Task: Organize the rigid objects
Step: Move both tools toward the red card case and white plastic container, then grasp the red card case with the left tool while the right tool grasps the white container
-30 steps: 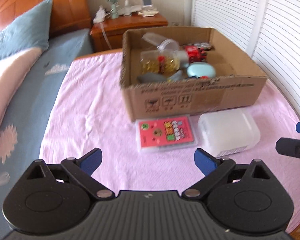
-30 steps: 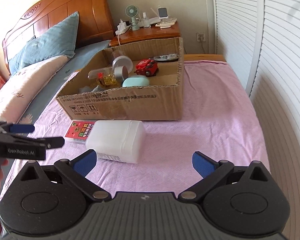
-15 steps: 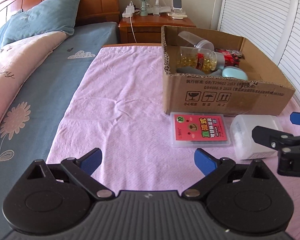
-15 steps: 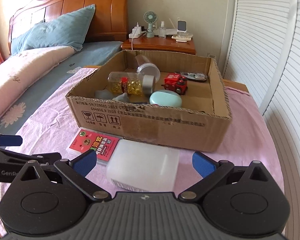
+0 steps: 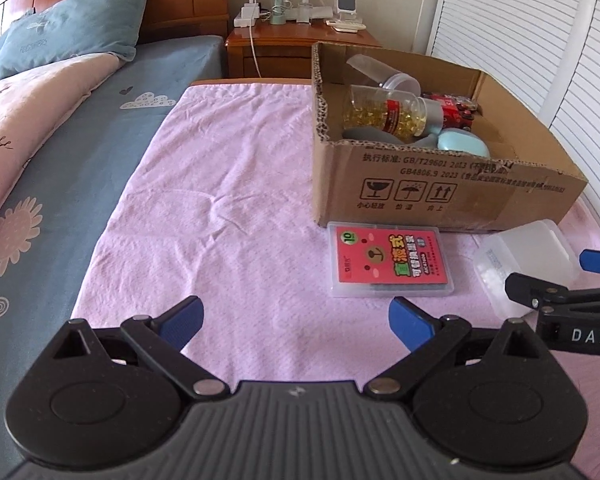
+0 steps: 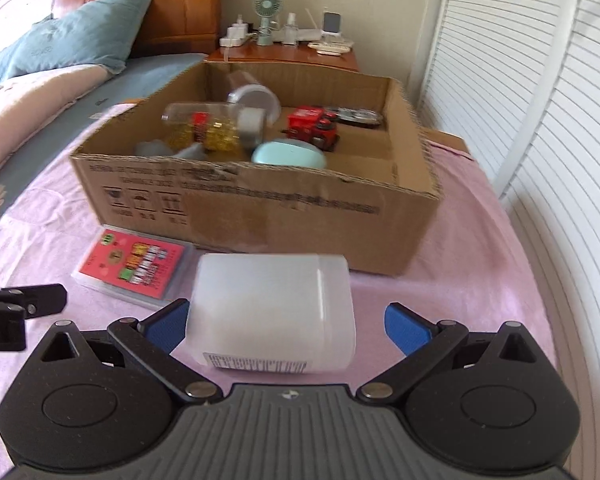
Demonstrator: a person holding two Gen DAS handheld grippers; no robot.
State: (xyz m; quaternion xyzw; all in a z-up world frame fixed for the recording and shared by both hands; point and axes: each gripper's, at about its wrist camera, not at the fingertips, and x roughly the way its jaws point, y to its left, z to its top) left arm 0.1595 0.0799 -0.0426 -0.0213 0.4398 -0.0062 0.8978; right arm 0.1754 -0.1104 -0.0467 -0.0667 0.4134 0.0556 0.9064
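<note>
The right gripper point(image 6: 286, 322) has swung in and sunk until its spread jaws straddle the white plastic box point(image 6: 272, 312), left pad just beside it, right pad apart, so a grasp looks imminent. The left gripper point(image 5: 296, 318), jaws spread and empty, has the card case point(image 5: 390, 260) at one o'clock, the cardboard box point(image 5: 440, 196) beyond.
</note>
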